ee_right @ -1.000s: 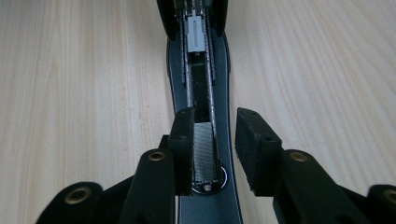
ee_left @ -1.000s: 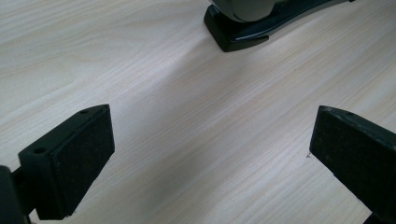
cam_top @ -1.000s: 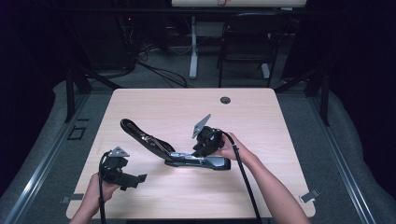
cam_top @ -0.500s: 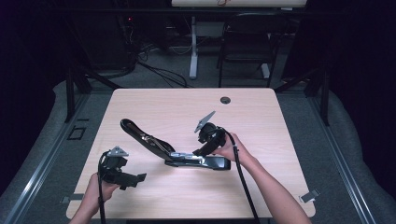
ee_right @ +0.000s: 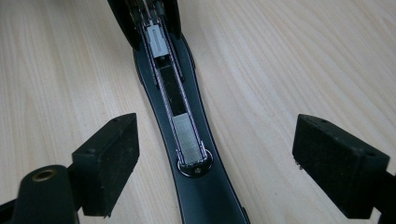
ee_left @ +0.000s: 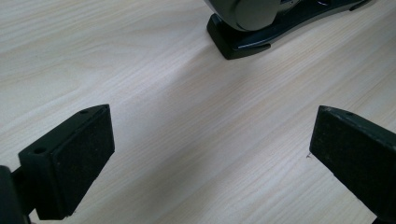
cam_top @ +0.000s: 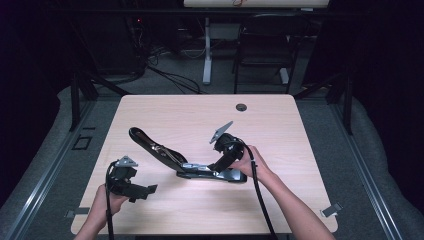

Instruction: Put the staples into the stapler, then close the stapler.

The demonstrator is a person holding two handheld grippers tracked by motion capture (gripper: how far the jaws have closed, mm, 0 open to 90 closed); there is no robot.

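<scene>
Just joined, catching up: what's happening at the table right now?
A person works on a black stapler lying opened on the wooden table, its lid swung back. A strip of staples sits in the channel. The right gripper hovers over the stapler's front end; its jaws have just been opening and press on nothing. The left gripper rests open near the table's front left, holding nothing.

No text, label, brand, number or sign can be read on anything here.
</scene>
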